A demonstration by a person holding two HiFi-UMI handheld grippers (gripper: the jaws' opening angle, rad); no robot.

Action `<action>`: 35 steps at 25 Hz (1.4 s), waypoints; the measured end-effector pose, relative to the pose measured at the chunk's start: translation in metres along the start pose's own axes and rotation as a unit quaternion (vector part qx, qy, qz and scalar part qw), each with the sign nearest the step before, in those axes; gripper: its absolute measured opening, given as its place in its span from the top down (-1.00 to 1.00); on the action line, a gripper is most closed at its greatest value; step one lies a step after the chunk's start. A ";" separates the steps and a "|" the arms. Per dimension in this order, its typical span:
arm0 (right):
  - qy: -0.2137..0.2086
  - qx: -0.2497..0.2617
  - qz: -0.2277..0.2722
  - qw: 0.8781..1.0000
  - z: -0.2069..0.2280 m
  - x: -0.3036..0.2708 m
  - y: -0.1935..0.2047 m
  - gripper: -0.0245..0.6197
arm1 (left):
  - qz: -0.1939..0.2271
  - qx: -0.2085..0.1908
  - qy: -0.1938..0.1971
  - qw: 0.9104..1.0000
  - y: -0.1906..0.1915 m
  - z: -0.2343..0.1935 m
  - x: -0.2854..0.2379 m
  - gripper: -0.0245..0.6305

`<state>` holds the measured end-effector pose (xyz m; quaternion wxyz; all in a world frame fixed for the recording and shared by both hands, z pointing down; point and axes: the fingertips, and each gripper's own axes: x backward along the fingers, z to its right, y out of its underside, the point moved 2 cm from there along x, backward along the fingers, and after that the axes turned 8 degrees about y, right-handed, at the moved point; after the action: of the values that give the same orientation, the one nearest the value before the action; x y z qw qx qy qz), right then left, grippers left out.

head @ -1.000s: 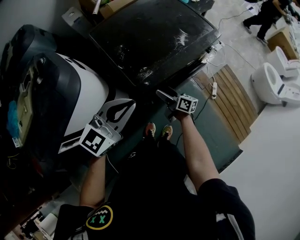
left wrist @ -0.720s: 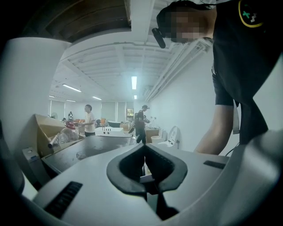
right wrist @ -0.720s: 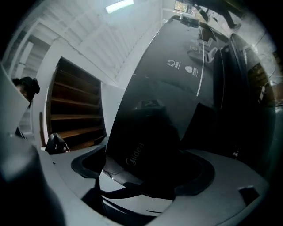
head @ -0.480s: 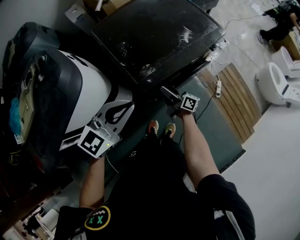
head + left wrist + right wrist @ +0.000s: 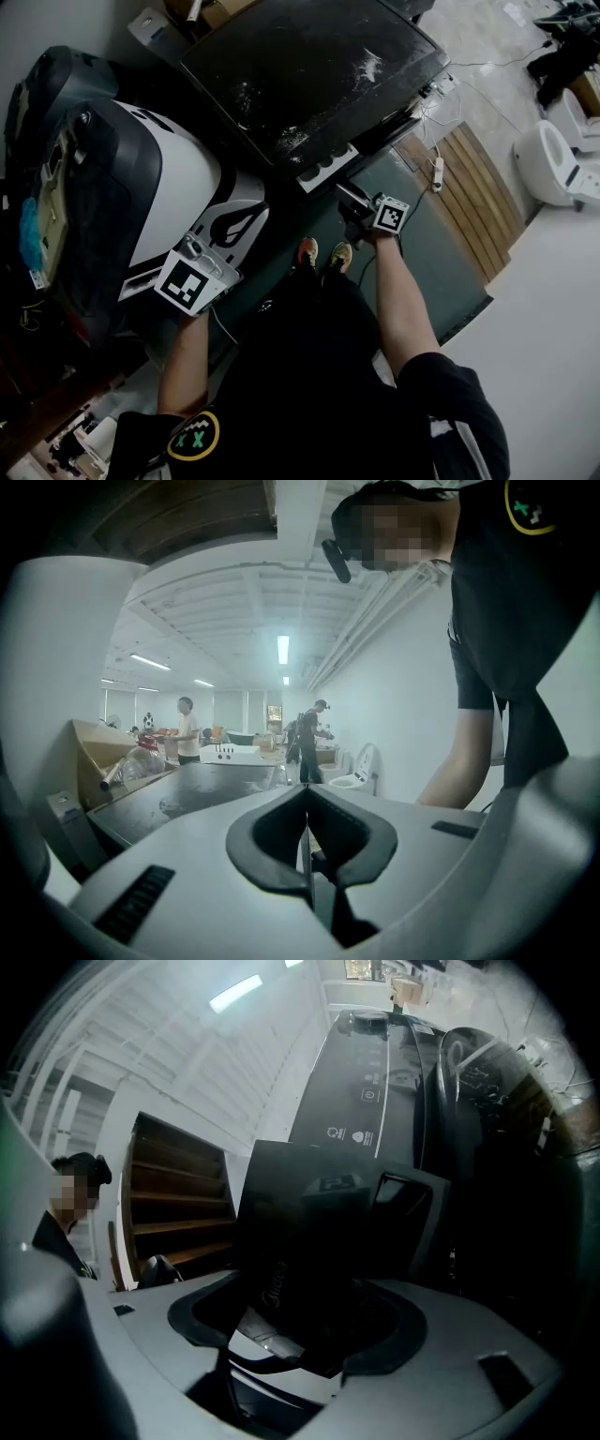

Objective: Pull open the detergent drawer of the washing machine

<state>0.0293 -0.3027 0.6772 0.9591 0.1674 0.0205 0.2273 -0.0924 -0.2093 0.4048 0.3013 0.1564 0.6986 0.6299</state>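
Nearest, the left gripper (image 5: 246, 223) hangs with its jaws pressed together, nothing between them. Further out, the right gripper (image 5: 349, 199), whose jaws have just been closing, is clamped on the dark front of the detergent drawer (image 5: 326, 167). The drawer stands partly pulled out of the black-topped washing machine (image 5: 309, 66), white compartments showing. Beyond, a white toilet (image 5: 544, 164) sits on the floor.
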 end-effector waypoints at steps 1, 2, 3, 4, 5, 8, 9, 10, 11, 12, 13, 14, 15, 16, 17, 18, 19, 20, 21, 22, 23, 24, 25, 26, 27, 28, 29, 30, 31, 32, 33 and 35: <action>-0.002 0.002 -0.002 1.000 0.000 0.004 0.001 -0.12 | -0.007 -0.007 0.000 1.000 0.003 -0.001 0.000 0.87; -0.003 0.003 -0.004 1.000 0.000 0.008 0.002 -0.11 | -0.011 -0.010 0.001 1.000 0.005 -0.001 0.000 0.87; -0.004 0.005 -0.007 1.000 0.000 0.013 0.003 -0.10 | -0.013 -0.009 0.002 1.000 0.006 -0.001 -0.001 0.86; -0.006 0.005 -0.011 1.000 0.000 0.018 0.005 -0.08 | -0.015 -0.011 0.004 1.000 0.007 -0.002 -0.002 0.87; -0.008 0.006 -0.015 1.000 -0.001 0.023 0.006 -0.06 | -0.017 -0.014 0.006 1.000 0.007 -0.001 -0.003 0.87; -0.013 0.020 -0.029 0.999 -0.004 0.039 0.009 -0.02 | -0.005 0.001 0.013 1.000 0.001 0.003 -0.009 0.86; -0.014 0.027 -0.033 0.999 -0.005 0.044 0.009 -0.01 | 0.000 0.007 0.014 1.000 -0.002 0.005 -0.011 0.87; -0.015 0.031 -0.035 0.999 -0.006 0.049 0.010 -0.01 | 0.001 0.007 0.016 1.000 -0.002 0.006 -0.012 0.87; -0.016 0.033 -0.037 0.999 -0.007 0.054 0.011 -0.02 | -0.003 0.000 0.018 1.000 -0.001 0.006 -0.013 0.87; -0.015 0.035 -0.037 0.999 -0.008 0.059 0.012 0.00 | -0.009 -0.010 0.021 1.000 0.001 0.005 -0.014 0.87; -0.014 0.038 -0.037 0.998 -0.008 0.065 0.013 0.02 | -0.013 -0.014 0.023 1.000 0.002 0.006 -0.014 0.86; -0.014 0.040 -0.036 0.998 -0.009 0.070 0.014 0.03 | -0.014 -0.012 0.024 1.000 0.002 0.007 -0.015 0.86; -0.013 0.041 -0.035 0.998 -0.011 0.076 0.015 0.04 | -0.014 -0.008 0.025 1.000 0.003 0.008 -0.016 0.86; -0.013 0.042 -0.034 0.998 -0.012 0.081 0.016 0.05 | -0.014 -0.005 0.026 1.000 0.003 0.009 -0.018 0.86; -0.012 0.043 -0.034 0.998 -0.013 0.087 0.017 0.06 | -0.013 -0.006 0.027 1.000 0.002 0.010 -0.019 0.86; -0.011 0.044 -0.036 0.998 -0.015 0.092 0.019 0.06 | -0.012 -0.008 0.029 0.999 0.002 0.011 -0.020 0.86; -0.010 0.044 -0.038 0.998 -0.016 0.098 0.021 0.06 | -0.011 -0.009 0.030 0.999 0.002 0.012 -0.022 0.87; -0.007 0.044 -0.040 0.998 -0.016 0.104 0.024 0.09 | -0.011 -0.010 0.033 0.999 0.002 0.013 -0.023 0.87; -0.003 0.044 -0.040 0.998 -0.016 0.109 0.026 0.07 | -0.012 -0.012 0.035 0.999 0.003 0.014 -0.024 0.87; 0.002 0.044 -0.037 0.998 -0.015 0.114 0.027 0.13 | -0.012 -0.013 0.037 0.999 0.003 0.016 -0.025 0.87; 0.009 0.044 -0.033 0.998 -0.014 0.119 0.027 0.13 | -0.009 -0.011 0.041 0.999 0.002 0.018 -0.027 0.87; 0.017 0.045 -0.030 0.998 -0.012 0.123 0.027 0.13 | -0.004 -0.008 0.044 0.999 0.001 0.020 -0.029 0.87; 0.027 0.049 -0.029 0.998 -0.011 0.126 0.027 0.13 | -0.001 -0.007 0.047 0.999 0.000 0.022 -0.031 0.87; 0.038 0.054 -0.030 0.997 -0.010 0.129 0.026 0.10 | 0.001 -0.008 0.050 0.999 0.000 0.024 -0.032 0.87; 0.050 0.064 -0.030 0.996 -0.010 0.133 0.026 0.13 | 0.002 -0.011 0.052 0.999 -0.001 0.026 -0.033 0.87; 0.060 0.077 -0.029 0.995 -0.014 0.136 0.023 0.13 | 0.003 -0.013 0.054 0.998 -0.002 0.028 -0.034 0.87; 0.069 0.095 -0.026 0.993 -0.021 0.139 0.020 0.14 | 0.005 -0.014 0.055 0.998 -0.003 0.029 -0.034 0.87; 0.076 0.116 -0.024 0.990 -0.031 0.141 0.015 0.15 | 0.006 -0.018 0.056 0.998 -0.004 0.029 -0.034 0.87; 0.083 0.142 -0.022 0.986 -0.044 0.140 0.010 0.15 | 0.007 -0.022 0.056 0.998 -0.004 0.028 -0.034 0.87; 0.089 0.171 -0.021 0.981 -0.059 0.138 0.005 0.18 | 0.007 -0.025 0.055 0.998 -0.005 0.027 -0.033 0.86; 0.093 0.202 -0.020 0.975 -0.075 0.134 0.000 0.20 | 0.009 -0.026 0.053 0.998 -0.006 0.027 -0.033 0.87; 0.095 0.269 -0.012 0.958 -0.111 0.123 -0.011 0.28 | 0.021 -0.021 0.052 0.998 -0.010 0.027 -0.032 0.87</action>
<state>0.1317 -0.2231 0.5733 0.8749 0.3967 0.1737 0.2167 -0.0495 -0.2087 0.4016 0.2546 0.1311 0.6965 0.6579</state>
